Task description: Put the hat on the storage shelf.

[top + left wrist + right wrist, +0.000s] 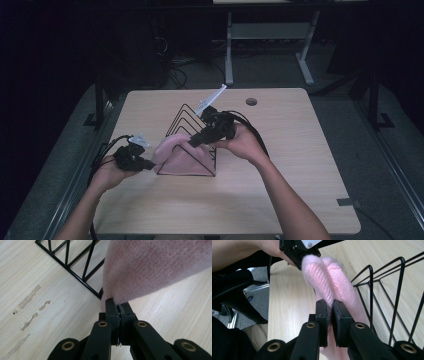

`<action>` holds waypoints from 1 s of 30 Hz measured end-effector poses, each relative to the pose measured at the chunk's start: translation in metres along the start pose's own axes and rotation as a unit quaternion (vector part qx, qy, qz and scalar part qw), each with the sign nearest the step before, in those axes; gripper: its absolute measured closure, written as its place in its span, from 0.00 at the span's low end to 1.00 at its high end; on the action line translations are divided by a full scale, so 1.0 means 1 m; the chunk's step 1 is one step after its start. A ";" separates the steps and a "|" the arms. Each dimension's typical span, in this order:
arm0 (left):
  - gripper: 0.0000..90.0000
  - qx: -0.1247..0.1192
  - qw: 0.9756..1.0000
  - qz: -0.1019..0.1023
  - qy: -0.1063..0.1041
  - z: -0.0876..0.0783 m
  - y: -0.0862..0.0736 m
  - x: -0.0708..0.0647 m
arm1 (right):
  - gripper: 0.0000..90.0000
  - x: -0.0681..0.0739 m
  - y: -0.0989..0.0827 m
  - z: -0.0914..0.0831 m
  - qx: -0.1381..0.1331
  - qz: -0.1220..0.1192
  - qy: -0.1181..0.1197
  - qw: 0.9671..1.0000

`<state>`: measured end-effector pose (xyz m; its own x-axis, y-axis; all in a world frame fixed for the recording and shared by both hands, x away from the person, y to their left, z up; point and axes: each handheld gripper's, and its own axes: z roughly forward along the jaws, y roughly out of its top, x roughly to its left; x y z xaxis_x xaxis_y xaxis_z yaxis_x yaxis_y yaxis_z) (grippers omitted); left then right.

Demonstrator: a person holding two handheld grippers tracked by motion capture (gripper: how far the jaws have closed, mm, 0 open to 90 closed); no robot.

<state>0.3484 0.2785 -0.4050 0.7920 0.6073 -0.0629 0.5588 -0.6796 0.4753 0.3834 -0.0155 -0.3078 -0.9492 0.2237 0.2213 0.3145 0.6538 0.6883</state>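
A pink knitted cloth [172, 152] lies stretched beside a black wire rack [192, 140] in the middle of the wooden table [280, 165]. My left gripper [149, 164] is shut on the cloth's left end; in the left gripper view its jaws pinch the knit [150, 267] right at their tips [119, 308]. My right gripper [192, 142] is shut on the other end, above the rack. In the right gripper view the pink cloth [329, 277] runs from my closed jaws [331, 305] away to the other gripper [297, 250], bunched in two folds.
The wire rack [75, 267] has triangular dividers and stands at the table's centre; its wires [387, 297] pass just right of my right jaws. A round grommet hole [251, 101] sits near the far edge. Pale smears [28, 307] mark the tabletop. A desk frame [270, 45] stands beyond.
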 end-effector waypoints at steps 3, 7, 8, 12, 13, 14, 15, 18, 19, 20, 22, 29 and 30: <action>0.98 -0.001 1.000 0.001 -0.003 -0.002 -0.002 0.000 | 0.92 -0.001 -0.002 0.001 -0.003 -0.001 -0.001 1.000; 0.96 -0.008 1.000 -0.008 -0.010 -0.007 -0.001 -0.001 | 0.82 -0.002 -0.005 -0.002 -0.017 0.005 0.006 1.000; 0.95 -0.008 1.000 -0.007 -0.011 -0.008 0.000 -0.002 | 0.80 -0.003 -0.006 -0.003 -0.020 0.003 0.004 1.000; 0.92 -0.013 1.000 -0.004 -0.015 -0.014 0.003 -0.002 | 0.72 -0.005 -0.008 -0.009 -0.028 0.012 0.002 1.000; 0.91 -0.014 1.000 -0.002 -0.015 -0.016 0.003 -0.002 | 0.71 -0.005 -0.009 -0.011 -0.031 0.015 0.001 0.999; 0.90 -0.016 1.000 -0.005 -0.015 -0.017 0.004 -0.002 | 0.69 -0.006 -0.011 -0.013 -0.036 0.011 0.000 0.999; 0.89 -0.017 1.000 -0.006 -0.015 -0.018 0.004 -0.002 | 0.67 -0.005 -0.012 -0.016 -0.039 0.021 0.003 0.999; 0.88 -0.018 1.000 -0.007 -0.017 -0.019 0.004 -0.002 | 0.63 -0.007 -0.015 -0.020 -0.044 0.022 -0.002 0.999; 0.87 -0.022 1.000 -0.010 -0.018 -0.020 0.003 -0.002 | 0.60 -0.009 -0.018 -0.025 -0.047 0.033 -0.004 0.998; 0.86 -0.023 1.000 -0.011 -0.017 -0.020 0.002 -0.002 | 0.60 -0.009 -0.020 -0.027 -0.049 0.034 -0.006 0.998; 0.85 -0.020 1.000 -0.008 -0.016 -0.020 0.002 -0.002 | 0.58 -0.010 -0.022 -0.030 -0.050 0.038 -0.010 0.998; 0.82 -0.029 0.999 -0.015 -0.014 -0.023 -0.001 -0.002 | 0.51 -0.021 -0.045 -0.048 -0.057 0.076 -0.035 0.995; 0.82 -0.029 0.999 -0.014 -0.013 -0.023 -0.001 -0.002 | 0.50 -0.023 -0.048 -0.051 -0.058 0.079 -0.038 0.994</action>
<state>0.3400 0.2876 -0.3851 0.7831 0.6140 -0.0982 0.5655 -0.6375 0.5233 0.3892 -0.0887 -0.3110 -0.8830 0.3736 0.2841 0.4528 0.5185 0.7254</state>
